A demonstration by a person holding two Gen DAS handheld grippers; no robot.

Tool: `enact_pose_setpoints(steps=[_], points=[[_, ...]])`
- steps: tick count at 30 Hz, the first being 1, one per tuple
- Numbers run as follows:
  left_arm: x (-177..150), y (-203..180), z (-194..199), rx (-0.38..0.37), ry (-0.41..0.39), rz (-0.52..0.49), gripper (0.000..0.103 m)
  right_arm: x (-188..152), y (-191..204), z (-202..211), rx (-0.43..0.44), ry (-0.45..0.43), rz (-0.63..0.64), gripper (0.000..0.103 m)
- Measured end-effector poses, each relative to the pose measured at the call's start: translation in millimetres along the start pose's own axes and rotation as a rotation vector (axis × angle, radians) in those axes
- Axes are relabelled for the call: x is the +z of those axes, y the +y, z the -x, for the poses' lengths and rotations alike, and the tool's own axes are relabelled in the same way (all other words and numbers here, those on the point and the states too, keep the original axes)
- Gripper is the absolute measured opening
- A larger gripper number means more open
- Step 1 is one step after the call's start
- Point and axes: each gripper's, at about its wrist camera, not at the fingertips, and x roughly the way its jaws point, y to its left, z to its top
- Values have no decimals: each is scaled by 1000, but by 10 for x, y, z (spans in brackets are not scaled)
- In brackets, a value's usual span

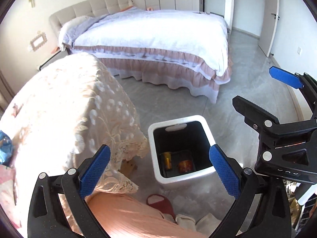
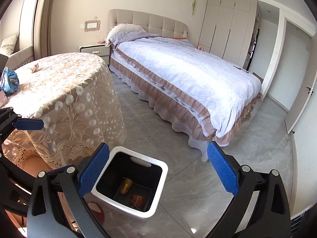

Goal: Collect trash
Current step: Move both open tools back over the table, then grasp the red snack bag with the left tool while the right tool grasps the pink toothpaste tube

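Observation:
A white square trash bin [image 1: 158, 170] with a dark inside stands on the floor beside the table; it also shows in the right wrist view [image 2: 158, 196]. Inside lie a yellow can [image 1: 167, 159] [image 2: 126, 186] and an orange-red wrapper [image 1: 185, 165] [image 2: 137, 199]. My left gripper [image 1: 159, 168] is open and empty above the bin. My right gripper [image 2: 157, 170] is open and empty above the bin; it also shows at the right of the left wrist view [image 1: 257, 91]. A blue crumpled wrapper [image 2: 9, 80] [image 1: 5, 148] lies on the table.
A round table with a lace cloth [image 2: 65, 83] [image 1: 59, 107] stands left of the bin. A bed [image 2: 188, 75] [image 1: 158, 39] fills the far side. Red slippers [image 1: 160, 203] lie on the grey floor [image 2: 247, 168]. A small pink scrap [image 2: 35, 68] sits on the table.

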Motion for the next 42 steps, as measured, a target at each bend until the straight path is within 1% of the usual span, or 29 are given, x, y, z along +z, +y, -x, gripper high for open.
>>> enact_pose_setpoints(steps=[6, 9, 14, 18, 23, 27, 31, 33, 36, 37, 40, 42], points=[[-110, 330, 442, 126, -96, 54, 98, 227, 344, 272, 42, -118, 54, 98], [-199, 548, 635, 198, -123, 86, 98, 339, 568, 353, 94, -160, 70, 98], [-371, 935, 923, 334, -154, 135, 98, 480, 960, 459, 191, -204, 91, 98], [-527, 1260, 1127, 402, -175, 199, 98, 594, 1271, 530, 265, -226, 98, 98], [-794, 1642, 1368, 484, -187, 280, 98, 681, 1693, 633, 327, -247, 130, 98], [-1105, 2088, 1493, 561, -148, 378, 98, 715, 2070, 663, 399, -223, 162, 98], [-1415, 2563, 1589, 627, -106, 475, 98, 731, 2496, 659, 516, -160, 176, 98], [-1529, 2759, 1617, 650, -85, 491, 98, 737, 2728, 657, 567, -117, 181, 98], [-1645, 2975, 1596, 688, -51, 475, 98, 732, 3073, 659, 630, -64, 195, 98], [-1672, 3027, 1586, 684, -45, 464, 98, 732, 3182, 659, 636, -53, 198, 98], [-1719, 3159, 1528, 622, -30, 446, 98, 746, 3455, 578, 617, 1, 195, 98], [-1717, 3234, 1460, 576, -25, 437, 98, 759, 3565, 464, 622, 65, 161, 98]])
